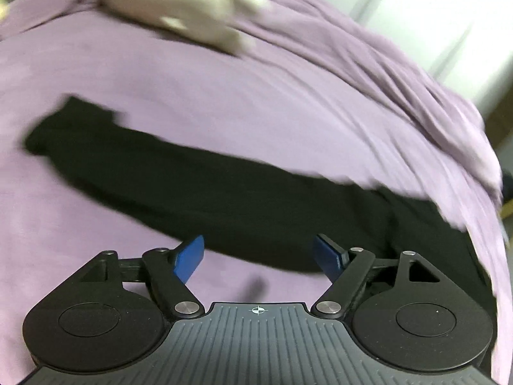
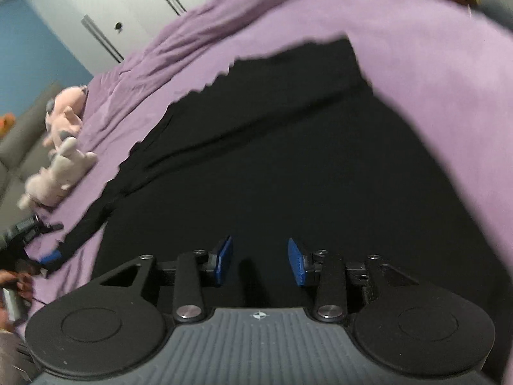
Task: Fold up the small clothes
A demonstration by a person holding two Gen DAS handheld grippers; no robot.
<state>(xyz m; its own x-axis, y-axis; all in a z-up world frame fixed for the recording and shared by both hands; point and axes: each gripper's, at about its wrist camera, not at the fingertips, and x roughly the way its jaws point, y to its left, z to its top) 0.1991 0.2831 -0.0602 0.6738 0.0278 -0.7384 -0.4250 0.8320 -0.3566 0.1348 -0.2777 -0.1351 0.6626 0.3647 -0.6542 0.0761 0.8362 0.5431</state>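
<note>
A black garment (image 1: 205, 179) lies spread on a purple bedsheet (image 1: 192, 96), one long sleeve stretching to the left in the left wrist view. My left gripper (image 1: 259, 258) hovers over the garment's lower edge, jaws wide apart, nothing between the blue pads (image 1: 189, 258). In the right wrist view the same garment (image 2: 288, 160) fills the middle. My right gripper (image 2: 260, 261) is above its body, jaws partly apart with no cloth between the pads. The left gripper (image 2: 48, 256) shows at the far left of that view beside the sleeve end; its state is unclear there.
Pale plush toys (image 1: 179, 9) lie on the sheet beyond the garment, also visible as plush toys (image 2: 61, 160) at the left. White wardrobe doors (image 2: 112, 9) and a blue wall stand behind the bed. The sheet bunches into folds (image 1: 400, 89) at the right.
</note>
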